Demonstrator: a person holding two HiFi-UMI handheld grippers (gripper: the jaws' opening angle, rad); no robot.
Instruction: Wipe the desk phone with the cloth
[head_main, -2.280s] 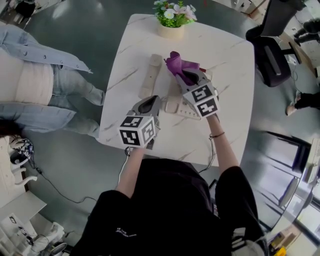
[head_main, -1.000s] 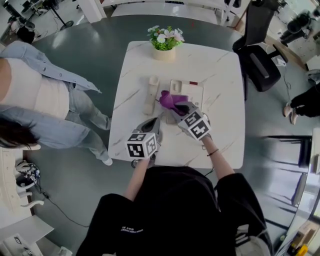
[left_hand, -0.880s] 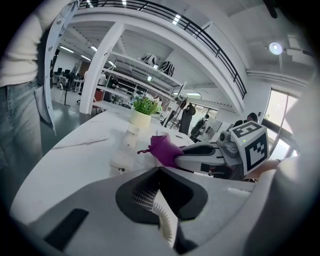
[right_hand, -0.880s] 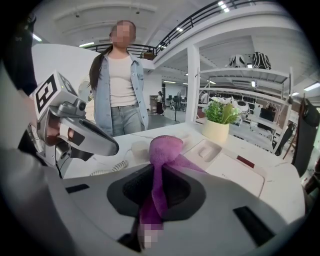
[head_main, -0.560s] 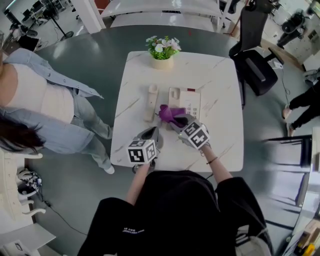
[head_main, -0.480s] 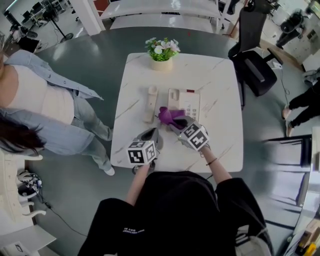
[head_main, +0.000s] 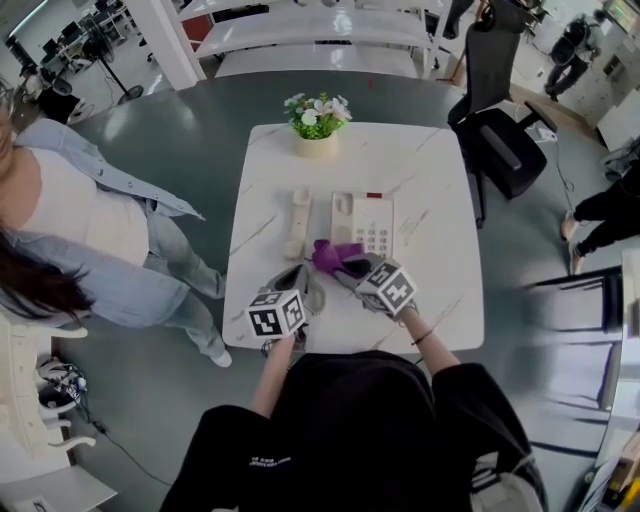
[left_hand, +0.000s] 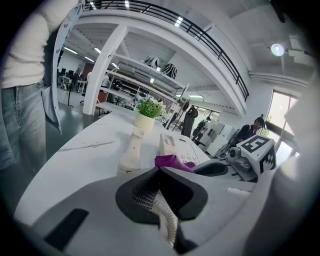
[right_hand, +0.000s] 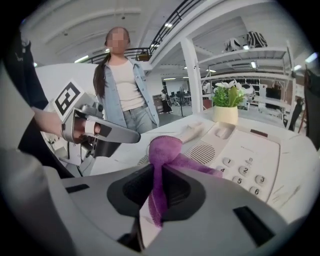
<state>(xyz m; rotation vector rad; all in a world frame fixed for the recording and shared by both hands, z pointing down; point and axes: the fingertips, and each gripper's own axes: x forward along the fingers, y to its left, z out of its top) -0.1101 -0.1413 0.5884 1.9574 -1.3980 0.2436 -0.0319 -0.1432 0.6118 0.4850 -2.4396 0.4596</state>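
1. On the white marble table (head_main: 430, 180), your right gripper (head_main: 350, 266) is clamped on the purple cloth (head_main: 330, 254), bunched for wiping.
2. It meets the desk phone (head_main: 364, 218) at its near-left edge; the handset (head_main: 297, 222) lies left, clearing the cradle.
3. Your left gripper (head_main: 300, 282) seems closed, empty.

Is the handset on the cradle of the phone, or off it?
Off. The handset lies flat on the table beside the phone base, apart from it.
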